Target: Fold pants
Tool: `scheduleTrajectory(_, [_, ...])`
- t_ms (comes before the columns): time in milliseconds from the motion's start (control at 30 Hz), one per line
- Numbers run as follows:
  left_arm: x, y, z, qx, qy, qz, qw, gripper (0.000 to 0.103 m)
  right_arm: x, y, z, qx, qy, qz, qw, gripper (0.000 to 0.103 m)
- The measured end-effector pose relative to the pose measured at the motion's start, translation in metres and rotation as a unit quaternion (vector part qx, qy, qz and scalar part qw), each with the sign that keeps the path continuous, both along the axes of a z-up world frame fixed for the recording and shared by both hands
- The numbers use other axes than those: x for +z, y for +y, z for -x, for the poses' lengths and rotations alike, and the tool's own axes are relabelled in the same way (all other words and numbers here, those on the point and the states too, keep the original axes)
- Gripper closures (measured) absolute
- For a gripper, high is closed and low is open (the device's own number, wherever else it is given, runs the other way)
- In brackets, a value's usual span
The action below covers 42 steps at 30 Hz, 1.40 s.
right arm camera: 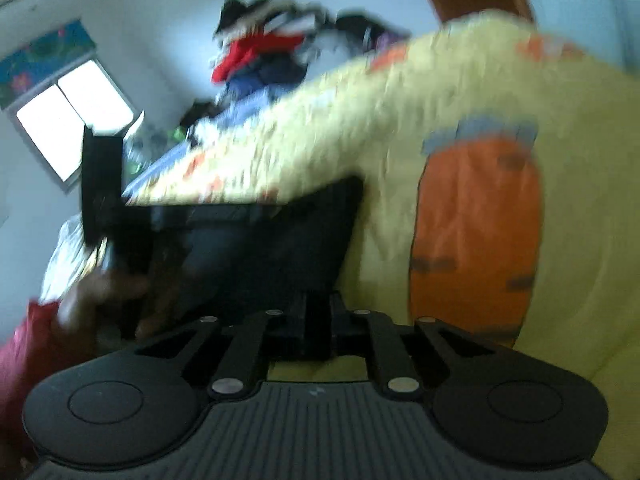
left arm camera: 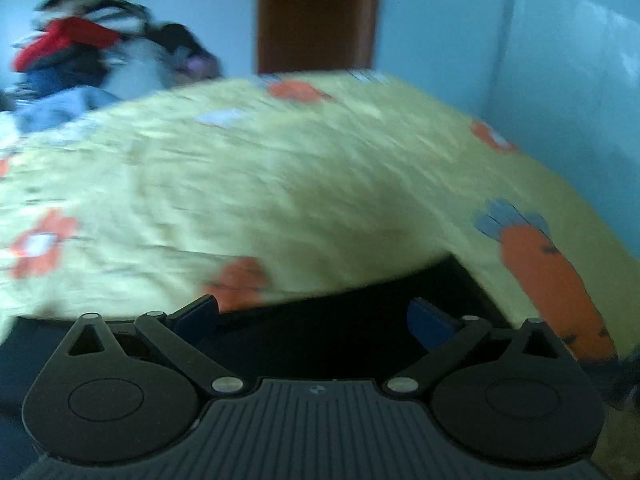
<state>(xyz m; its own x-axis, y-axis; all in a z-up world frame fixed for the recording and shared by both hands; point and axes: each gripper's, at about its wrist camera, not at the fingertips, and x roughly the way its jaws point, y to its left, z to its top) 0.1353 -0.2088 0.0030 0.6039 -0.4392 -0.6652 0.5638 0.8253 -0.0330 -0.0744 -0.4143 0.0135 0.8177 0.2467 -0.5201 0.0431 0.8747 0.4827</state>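
Observation:
Dark, near-black pants [left arm camera: 340,304] lie on a yellow bedspread [left arm camera: 280,184] printed with orange carrots and flowers. In the left wrist view my left gripper [left arm camera: 316,316] is open, its blue-padded fingers [left arm camera: 428,320] wide apart just over the pants' edge. In the right wrist view the pants [right arm camera: 280,240] spread left from my right gripper [right arm camera: 318,320]. Its jaws stand close together on a corner of the dark cloth. The other gripper [right arm camera: 102,184] and a hand [right arm camera: 96,292] show at the left. Both views are blurred.
A heap of mixed clothes [left arm camera: 80,56] is piled at the far side of the bed, also in the right wrist view [right arm camera: 272,52]. A brown door [left arm camera: 316,16] stands behind the bed, a window [right arm camera: 68,116] at the left, pale walls around.

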Motion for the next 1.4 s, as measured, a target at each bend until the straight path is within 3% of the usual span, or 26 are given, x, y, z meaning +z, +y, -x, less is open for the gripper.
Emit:
scheduleTrajectory(133, [0.007, 0.051, -0.008, 0.044, 0.023, 0.025, 0.9985, 0.001, 0.018, 0.019, -0.030, 0.011, -0.022, 0.058, 0.998, 0.091])
scheduleTrajectory(233, [0.007, 0.078, -0.014, 0.071, 0.030, 0.009, 0.9970, 0.001, 0.019, 0.054, -0.066, 0.067, -0.019, 0.112, 0.991, 0.091])
scheduleTrajectory(367, [-0.006, 0.090, -0.031, 0.086, 0.037, -0.048, 0.9945, 0.000, 0.003, 0.100, -0.113, 0.135, 0.025, 0.204, 0.969, 0.091])
scheduleTrajectory(433, [-0.016, 0.093, -0.039, 0.084, 0.040, -0.045, 0.9946, 0.000, -0.007, 0.117, -0.125, 0.149, 0.028, 0.262, 0.953, 0.092])
scheduleTrajectory(500, [-0.022, 0.093, -0.049, 0.085, 0.025, -0.022, 0.9958, 0.000, -0.008, 0.120, -0.133, 0.144, 0.030, 0.277, 0.950, 0.092])
scheduleTrajectory(567, [-0.021, 0.090, -0.061, 0.099, 0.025, -0.027, 0.9944, 0.000, -0.008, 0.122, -0.142, 0.137, 0.032, 0.291, 0.946, 0.092])
scheduleTrajectory(633, [-0.012, 0.092, -0.060, 0.103, 0.032, -0.020, 0.9940, 0.006, -0.004, 0.121, -0.145, 0.132, 0.041, 0.288, 0.948, 0.092])
scheduleTrajectory(767, [0.002, 0.114, -0.033, 0.108, -0.003, -0.026, 0.9938, 0.000, 0.011, 0.127, -0.123, 0.155, 0.015, 0.253, 0.955, 0.091])
scheduleTrajectory(833, [-0.003, 0.123, -0.025, 0.110, 0.000, -0.033, 0.9934, 0.000, 0.005, 0.131, -0.117, 0.174, 0.020, 0.239, 0.955, 0.087])
scheduleTrajectory(900, [-0.014, 0.128, -0.025, 0.109, 0.013, -0.040, 0.9931, 0.000, -0.009, 0.137, -0.117, 0.181, 0.024, 0.254, 0.950, 0.085])
scheduleTrajectory(1033, [-0.022, 0.138, -0.037, 0.121, 0.015, -0.004, 0.9925, 0.000, -0.012, 0.127, -0.115, 0.164, 0.015, 0.216, 0.963, 0.084])
scheduleTrajectory(1233, [-0.010, 0.142, -0.024, 0.131, 0.028, -0.001, 0.9909, 0.000, -0.023, 0.141, -0.092, 0.122, -0.030, 0.250, 0.960, 0.082])
scheduleTrajectory(1400, [-0.021, 0.150, -0.018, 0.123, 0.019, -0.019, 0.9920, 0.000, -0.022, 0.133, -0.097, 0.110, -0.025, 0.221, 0.969, 0.075])
